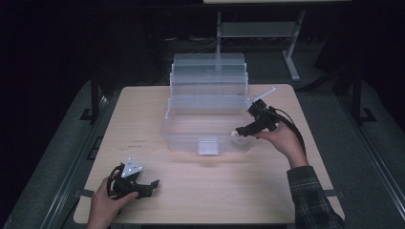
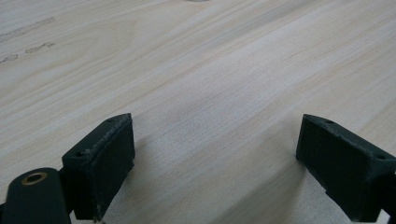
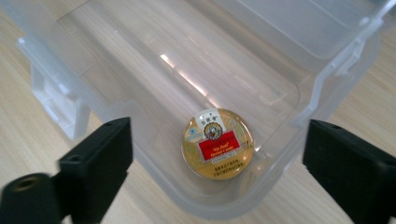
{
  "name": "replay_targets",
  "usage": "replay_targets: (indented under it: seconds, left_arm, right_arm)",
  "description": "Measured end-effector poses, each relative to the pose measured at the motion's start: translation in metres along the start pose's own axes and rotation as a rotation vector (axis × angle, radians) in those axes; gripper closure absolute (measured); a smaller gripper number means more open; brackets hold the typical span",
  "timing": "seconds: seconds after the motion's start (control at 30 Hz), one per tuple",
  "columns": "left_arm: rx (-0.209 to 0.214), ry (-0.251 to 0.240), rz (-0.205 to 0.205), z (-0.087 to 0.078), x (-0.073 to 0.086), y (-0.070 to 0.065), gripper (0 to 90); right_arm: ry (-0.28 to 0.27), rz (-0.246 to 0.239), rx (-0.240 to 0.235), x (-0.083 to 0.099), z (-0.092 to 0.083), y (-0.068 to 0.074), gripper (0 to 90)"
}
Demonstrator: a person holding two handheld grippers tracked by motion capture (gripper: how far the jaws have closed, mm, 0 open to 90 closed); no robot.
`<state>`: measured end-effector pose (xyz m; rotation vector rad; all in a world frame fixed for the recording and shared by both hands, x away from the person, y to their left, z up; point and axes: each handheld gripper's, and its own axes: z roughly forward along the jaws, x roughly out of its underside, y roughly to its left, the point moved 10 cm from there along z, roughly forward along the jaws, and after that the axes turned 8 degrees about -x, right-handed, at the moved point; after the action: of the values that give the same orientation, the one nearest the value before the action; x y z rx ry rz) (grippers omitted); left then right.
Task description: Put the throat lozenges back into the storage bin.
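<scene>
A clear plastic tiered box (image 1: 208, 107) stands open in the middle of the wooden table. In the right gripper view a small round gold tin (image 3: 217, 143) with a red label lies on the floor of the box's bottom bin (image 3: 116, 74), near its corner. My right gripper (image 3: 217, 163) hovers above that corner, open, with nothing between its jaws; in the high view the right gripper (image 1: 240, 131) sits at the box's right front rim. My left gripper (image 1: 149, 185) rests low at the table's front left, open, over bare wood (image 2: 210, 107).
The box's upper trays (image 1: 209, 76) step up and back toward the far edge. A latch tab (image 1: 208, 146) sticks out at the box's front. Cables trail from both grippers. Bare tabletop (image 1: 215, 186) spreads in front of the box.
</scene>
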<state>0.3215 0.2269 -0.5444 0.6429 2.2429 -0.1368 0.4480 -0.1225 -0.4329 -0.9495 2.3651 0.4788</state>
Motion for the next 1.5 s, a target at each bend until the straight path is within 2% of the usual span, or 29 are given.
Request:
replay_targets:
  seconds: [0.07,0.2,0.37,0.6,0.9,1.33,1.5]
  left_arm:
    - [0.000,0.000,0.000,0.000,0.000,0.000,10.7]
    - [0.000,0.000,0.000,0.000,0.000,0.000,10.7]
    - [0.000,0.000,0.000,0.000,0.000,0.000,10.7]
    - [0.000,0.000,-0.001,0.000,0.000,0.000,10.7]
    - [0.000,0.000,-0.001,0.000,0.000,0.000,10.7]
    - [0.001,-0.001,0.000,0.000,0.000,0.000,10.7]
    - [0.001,-0.001,0.000,0.000,0.000,0.000,10.7]
  right_arm:
    - [-0.010,0.007,0.003,0.004,-0.002,-0.001,2.2]
    - [-0.024,0.020,0.007,0.014,-0.008,-0.004,0.0]
    - [-0.050,0.022,0.007,0.025,-0.014,-0.006,0.0]
    - [-0.057,0.040,0.020,0.046,-0.020,-0.010,0.0]
    - [-0.066,0.052,0.025,0.069,-0.020,-0.013,0.0]
    - [-0.058,0.053,0.039,0.112,-0.020,-0.008,0.0]
    - [-0.071,0.062,0.041,0.126,-0.021,-0.007,0.0]
